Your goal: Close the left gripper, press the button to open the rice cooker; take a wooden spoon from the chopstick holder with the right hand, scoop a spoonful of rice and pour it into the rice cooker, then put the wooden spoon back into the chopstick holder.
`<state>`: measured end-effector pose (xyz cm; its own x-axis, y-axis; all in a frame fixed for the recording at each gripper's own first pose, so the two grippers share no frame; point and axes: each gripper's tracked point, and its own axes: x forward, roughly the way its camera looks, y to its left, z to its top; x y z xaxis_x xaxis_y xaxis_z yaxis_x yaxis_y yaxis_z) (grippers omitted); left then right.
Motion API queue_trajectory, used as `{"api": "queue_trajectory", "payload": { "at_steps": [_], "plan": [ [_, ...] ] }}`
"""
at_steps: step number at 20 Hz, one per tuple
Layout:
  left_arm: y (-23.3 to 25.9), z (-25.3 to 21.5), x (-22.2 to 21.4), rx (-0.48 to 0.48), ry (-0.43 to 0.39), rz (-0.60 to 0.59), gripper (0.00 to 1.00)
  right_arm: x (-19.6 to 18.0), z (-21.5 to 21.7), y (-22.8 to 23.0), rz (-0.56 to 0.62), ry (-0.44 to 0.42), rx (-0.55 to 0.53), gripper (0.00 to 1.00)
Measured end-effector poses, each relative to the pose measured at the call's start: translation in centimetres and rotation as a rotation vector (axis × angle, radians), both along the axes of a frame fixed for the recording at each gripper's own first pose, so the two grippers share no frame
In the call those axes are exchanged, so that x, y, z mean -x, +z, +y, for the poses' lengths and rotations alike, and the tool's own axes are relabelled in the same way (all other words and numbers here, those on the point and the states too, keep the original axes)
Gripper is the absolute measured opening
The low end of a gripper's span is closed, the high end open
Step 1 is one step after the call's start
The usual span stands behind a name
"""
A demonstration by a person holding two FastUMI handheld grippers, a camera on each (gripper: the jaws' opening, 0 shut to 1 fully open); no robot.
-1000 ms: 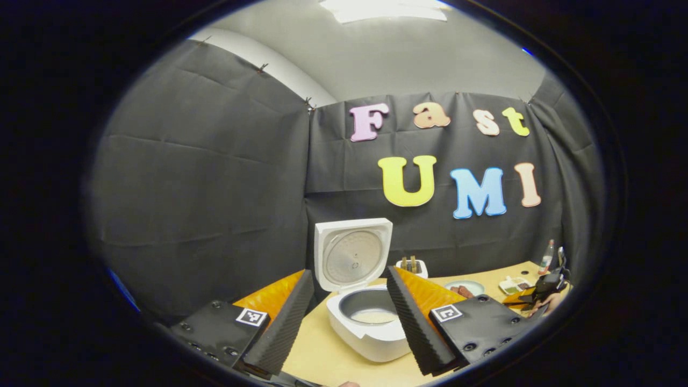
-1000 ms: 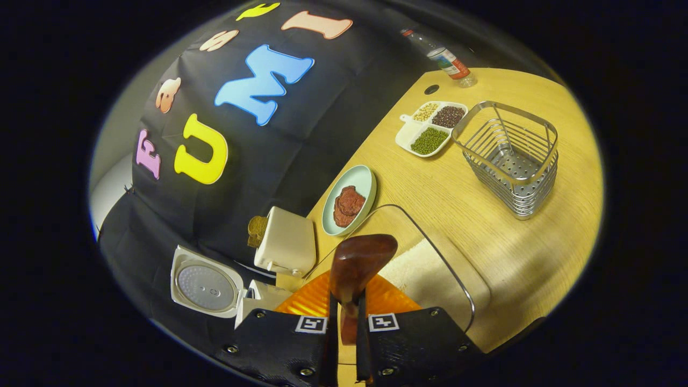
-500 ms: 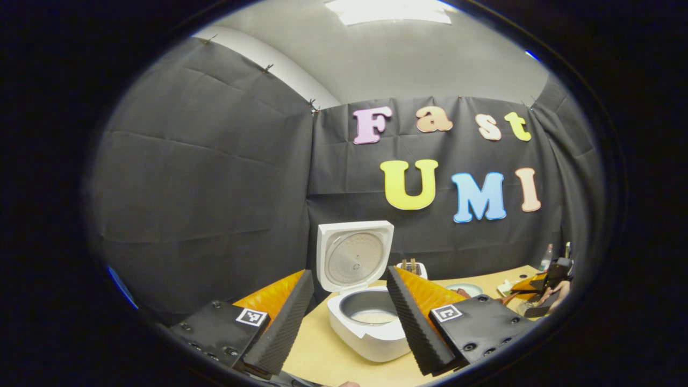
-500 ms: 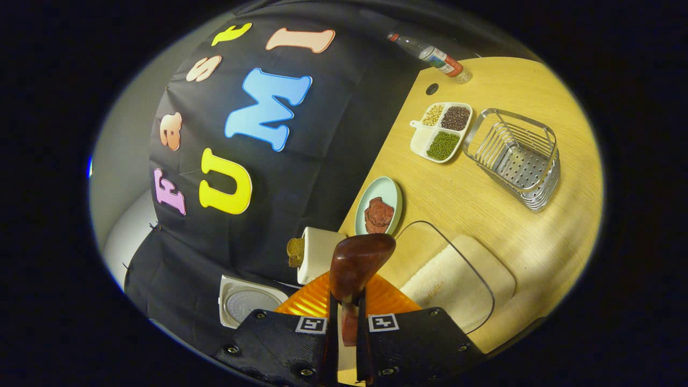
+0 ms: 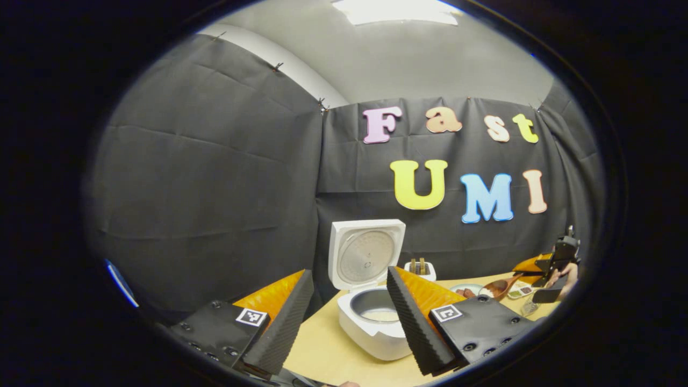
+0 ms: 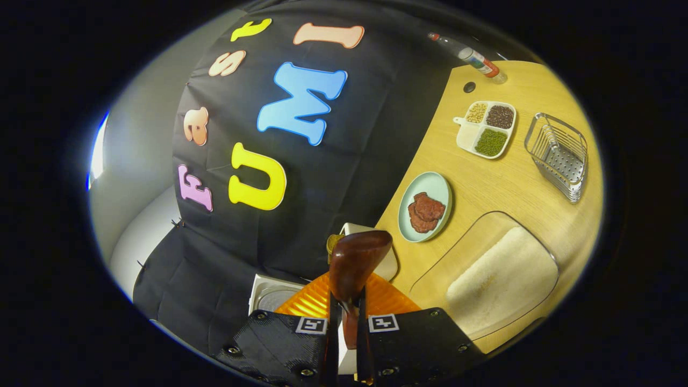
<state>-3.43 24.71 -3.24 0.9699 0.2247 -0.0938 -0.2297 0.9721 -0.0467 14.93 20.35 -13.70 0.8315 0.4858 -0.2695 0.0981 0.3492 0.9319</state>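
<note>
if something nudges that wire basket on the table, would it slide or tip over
The wire basket is probably light for its size, since it is open metal wire with nothing visible inside. It stands low and wide on the smooth wooden table, so a nudge would likely make it slide rather than tip. Its rigid wires should hold their shape.

Rice cooker (image 5: 376, 317) near the bench's (image 6: 516, 177) back edge, chopstick holder (image 5: 420, 269) perhaps just behind it, plate (image 6: 425, 207) beside.
</note>
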Motion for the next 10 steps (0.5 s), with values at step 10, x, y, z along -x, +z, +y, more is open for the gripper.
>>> {"api": "queue_trajectory", "payload": {
  "at_steps": [10],
  "plan": [
    [-1.3,3.7,1.8,0.017,0.079,0.027,0.92,-2.1,8.0,4.0,-0.085,0.112,0.015,0.13]
  ]
}}
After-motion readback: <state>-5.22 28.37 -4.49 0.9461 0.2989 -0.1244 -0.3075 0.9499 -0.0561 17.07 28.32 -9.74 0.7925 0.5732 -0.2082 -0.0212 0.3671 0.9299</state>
